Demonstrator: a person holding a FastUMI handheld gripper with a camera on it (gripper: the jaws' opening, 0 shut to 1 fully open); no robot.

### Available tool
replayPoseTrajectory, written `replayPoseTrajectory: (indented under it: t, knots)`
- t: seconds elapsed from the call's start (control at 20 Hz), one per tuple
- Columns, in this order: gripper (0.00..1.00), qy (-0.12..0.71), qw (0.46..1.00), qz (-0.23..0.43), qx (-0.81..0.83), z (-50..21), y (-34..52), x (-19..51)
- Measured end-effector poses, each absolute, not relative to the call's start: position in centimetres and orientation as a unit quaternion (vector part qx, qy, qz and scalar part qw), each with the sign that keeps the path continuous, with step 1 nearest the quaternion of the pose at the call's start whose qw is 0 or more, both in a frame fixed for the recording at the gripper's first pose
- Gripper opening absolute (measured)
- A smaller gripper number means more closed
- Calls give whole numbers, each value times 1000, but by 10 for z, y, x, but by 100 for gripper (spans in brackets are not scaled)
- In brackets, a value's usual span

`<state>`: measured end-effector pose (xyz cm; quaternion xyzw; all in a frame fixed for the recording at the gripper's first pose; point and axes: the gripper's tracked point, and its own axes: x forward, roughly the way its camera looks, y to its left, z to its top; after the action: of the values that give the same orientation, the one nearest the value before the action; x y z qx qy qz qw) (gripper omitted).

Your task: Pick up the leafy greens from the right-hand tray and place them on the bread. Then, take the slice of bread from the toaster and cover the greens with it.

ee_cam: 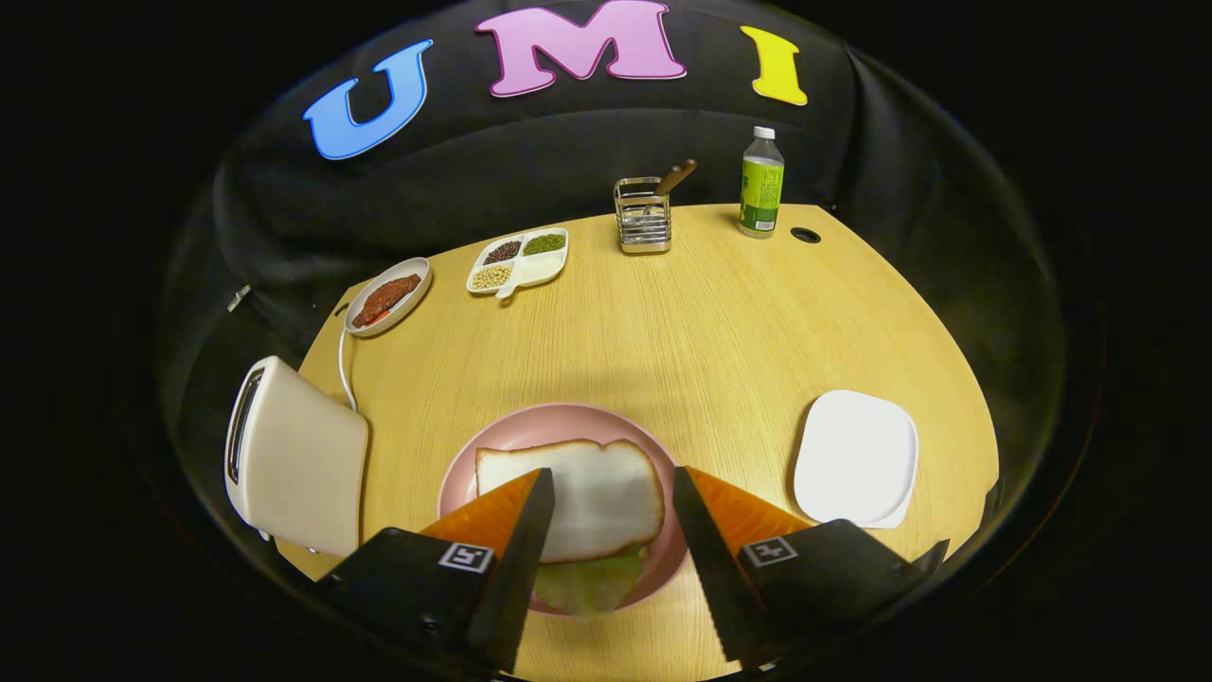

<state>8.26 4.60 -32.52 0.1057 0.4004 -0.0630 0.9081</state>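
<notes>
The gripper (611, 493) has its two fingers spread wide, holding nothing; the slice of bread (582, 502) lies between them on the pink plate (554, 426), and neither finger can be seen pressing on it. The left finger (516, 559) covers the slice's near left corner and the plate rim below it. The bread is white with a tan crust, rounded at its far right corner. Under it, at about six o'clock of the slice, a pale, crinkled edge of the leafy greens (592, 583) sticks out; the rest of the greens is hidden beneath the bread, so what lies under them cannot be made out.

At nine o'clock from the plate stands the cream toaster (303, 464), its slot seen too obliquely to tell what is inside. At three o'clock lies the white tray (857, 455). Towards twelve o'clock, far across the wooden table (701, 322), are a divided dish (519, 260), a metal holder (644, 216) and a bottle (761, 185); at eleven o'clock, a small dish (388, 296) of something reddish.
</notes>
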Motion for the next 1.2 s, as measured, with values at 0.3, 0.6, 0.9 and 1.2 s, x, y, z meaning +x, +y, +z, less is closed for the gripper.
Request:
replayPoseTrajectory:
  t: [0.3,0.6,0.9,1.2]
  knots:
    - [100,332,938,-80,59,-260,23,79]
    - [100,214,974,-62,37,-149,27,70]
    - [99,89,995,-36,1,-57,21,48]
    - [100,23,1000,-9,10,-5,-2,11]
